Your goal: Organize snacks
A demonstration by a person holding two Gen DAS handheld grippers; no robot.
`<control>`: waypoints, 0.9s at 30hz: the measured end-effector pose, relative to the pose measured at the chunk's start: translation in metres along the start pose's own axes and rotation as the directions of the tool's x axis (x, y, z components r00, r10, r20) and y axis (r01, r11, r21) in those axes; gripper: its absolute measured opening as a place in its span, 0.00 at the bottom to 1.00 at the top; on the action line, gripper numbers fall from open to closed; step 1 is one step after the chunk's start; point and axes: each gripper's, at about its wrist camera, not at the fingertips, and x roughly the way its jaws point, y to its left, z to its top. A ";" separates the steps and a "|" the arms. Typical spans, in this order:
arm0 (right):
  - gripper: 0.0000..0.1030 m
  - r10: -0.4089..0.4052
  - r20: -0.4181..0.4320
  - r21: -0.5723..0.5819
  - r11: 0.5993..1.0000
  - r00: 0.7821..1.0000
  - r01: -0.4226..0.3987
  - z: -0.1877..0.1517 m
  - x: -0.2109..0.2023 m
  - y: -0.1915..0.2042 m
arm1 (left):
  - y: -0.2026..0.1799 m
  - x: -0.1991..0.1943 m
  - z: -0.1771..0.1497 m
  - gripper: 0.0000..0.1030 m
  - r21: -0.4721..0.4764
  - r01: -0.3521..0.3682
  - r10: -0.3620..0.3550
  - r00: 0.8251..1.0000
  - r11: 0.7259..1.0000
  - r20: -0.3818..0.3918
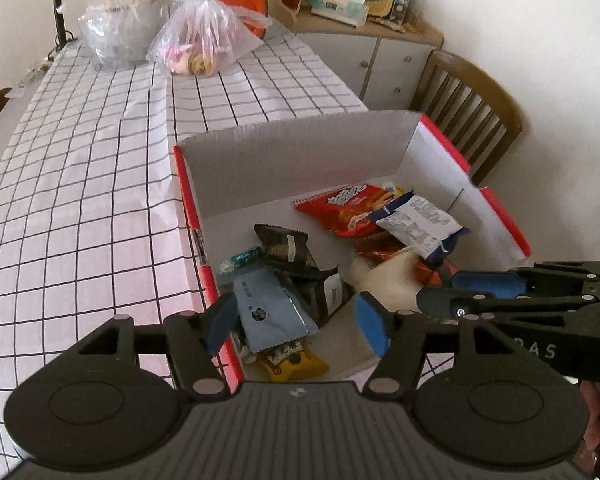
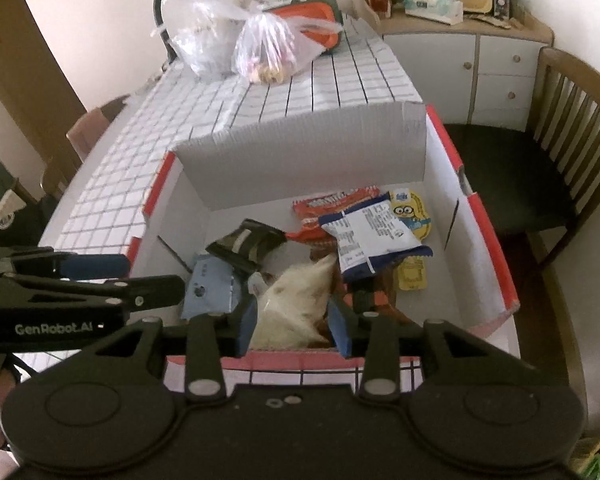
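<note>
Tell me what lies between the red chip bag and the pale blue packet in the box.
In the left wrist view, a dark packet with a white label lies between the red chip bag and the pale blue packet, on the box floor.

A white tablecloth (image 1: 100,184) ruled with thin black grid lines covers the table. The open cardboard box (image 1: 300,168) is plain white inside, red along its outer edges. In it lie a red crinkly snack bag (image 1: 348,208), a white-and-navy printed packet (image 2: 368,240), a pale blue flat pouch (image 1: 272,308), a dark olive-black packet (image 1: 284,244), a yellow cartoon-printed sachet (image 2: 412,216) and a cream-white soft bag (image 2: 296,304). Both black grippers carry blue finger pads (image 1: 372,320).
</note>
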 end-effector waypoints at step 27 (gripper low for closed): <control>1.00 0.022 0.322 -0.049 0.999 0.947 -0.007 -0.027 -0.103 0.032 | 0.017 -0.101 -0.033 0.98 0.009 0.074 -0.074 0.977 0.997 0.199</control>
